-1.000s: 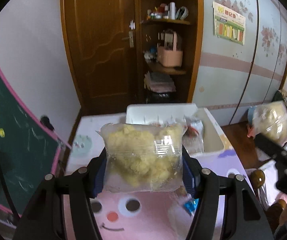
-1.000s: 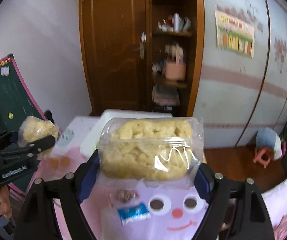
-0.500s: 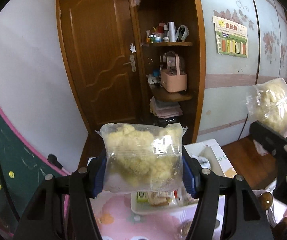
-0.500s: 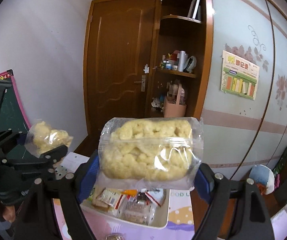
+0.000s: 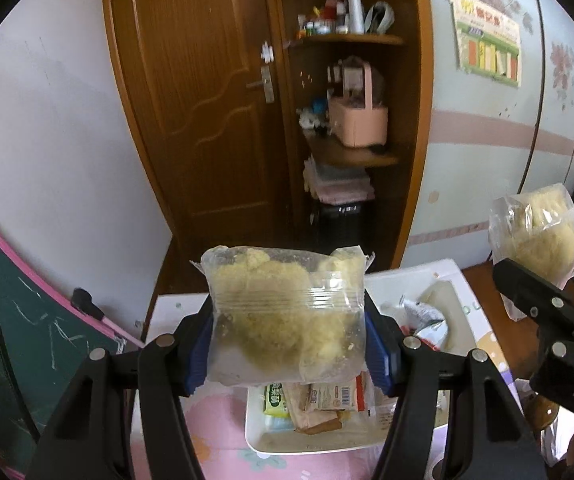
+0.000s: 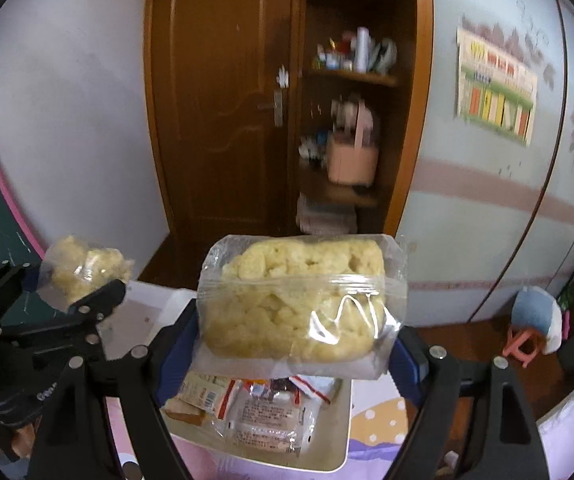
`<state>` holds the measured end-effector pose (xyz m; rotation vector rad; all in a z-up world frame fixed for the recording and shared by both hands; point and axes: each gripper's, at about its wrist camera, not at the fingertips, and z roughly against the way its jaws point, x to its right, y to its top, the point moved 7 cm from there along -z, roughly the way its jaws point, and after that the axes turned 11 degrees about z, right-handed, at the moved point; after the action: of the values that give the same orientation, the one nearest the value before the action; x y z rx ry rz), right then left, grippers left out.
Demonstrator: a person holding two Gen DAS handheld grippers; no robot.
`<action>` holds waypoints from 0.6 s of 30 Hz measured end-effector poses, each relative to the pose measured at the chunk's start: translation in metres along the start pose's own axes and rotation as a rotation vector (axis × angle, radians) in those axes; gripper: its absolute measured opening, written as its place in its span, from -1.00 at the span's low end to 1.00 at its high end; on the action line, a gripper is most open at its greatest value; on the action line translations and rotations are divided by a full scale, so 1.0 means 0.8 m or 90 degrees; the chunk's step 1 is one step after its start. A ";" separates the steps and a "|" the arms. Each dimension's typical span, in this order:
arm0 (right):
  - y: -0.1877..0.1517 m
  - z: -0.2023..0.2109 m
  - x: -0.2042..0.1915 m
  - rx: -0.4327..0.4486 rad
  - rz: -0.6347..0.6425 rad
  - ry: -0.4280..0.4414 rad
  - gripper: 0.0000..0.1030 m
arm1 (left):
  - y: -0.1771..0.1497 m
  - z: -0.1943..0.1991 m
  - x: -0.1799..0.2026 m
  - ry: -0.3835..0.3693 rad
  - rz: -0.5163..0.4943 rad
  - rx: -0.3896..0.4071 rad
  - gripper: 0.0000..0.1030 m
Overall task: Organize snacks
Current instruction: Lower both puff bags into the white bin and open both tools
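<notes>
My left gripper point(image 5: 289, 340) is shut on a clear packet of yellow puffed snack point(image 5: 287, 316), held in the air above the near end of a white bin point(image 5: 307, 446). My right gripper point(image 6: 291, 340) is shut on a wider clear packet of the same yellow snack point(image 6: 299, 300), also over the white bin point(image 6: 343, 432). The bin holds several wrapped snacks point(image 6: 263, 416). Each gripper shows in the other view: the right one with its packet point(image 5: 535, 240) at the far right, the left one with its packet point(image 6: 83, 268) at the left.
The bin stands on a pink cartoon-print table point(image 5: 223, 432). A green chalkboard with a pink frame point(image 5: 15, 320) leans at the left. Behind are a brown door point(image 5: 191, 100), a corner shelf with a pink basket point(image 5: 357, 120) and a small stool point(image 6: 523, 344) on the floor.
Both grippers have carried their packets forward across the table, from over the cartoon face to above the white bin. Both grips are unchanged.
</notes>
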<state>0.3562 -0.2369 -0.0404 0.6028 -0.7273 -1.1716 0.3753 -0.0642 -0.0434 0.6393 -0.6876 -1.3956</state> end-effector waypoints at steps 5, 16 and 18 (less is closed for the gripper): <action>-0.019 -0.040 -0.006 -0.042 -0.006 0.013 0.61 | -0.019 -0.046 0.000 -0.001 0.003 -0.047 0.20; -0.046 -0.080 -0.027 -0.094 0.016 0.029 0.73 | -0.047 -0.087 -0.013 0.009 -0.008 -0.088 0.85; -0.048 -0.079 -0.026 -0.090 0.017 0.021 0.76 | -0.052 -0.088 -0.018 0.008 -0.004 -0.094 0.85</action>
<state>0.3780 -0.2251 -0.1132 0.4911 -0.6169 -1.1745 0.4007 -0.0529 -0.1211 0.5338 -0.5675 -1.4332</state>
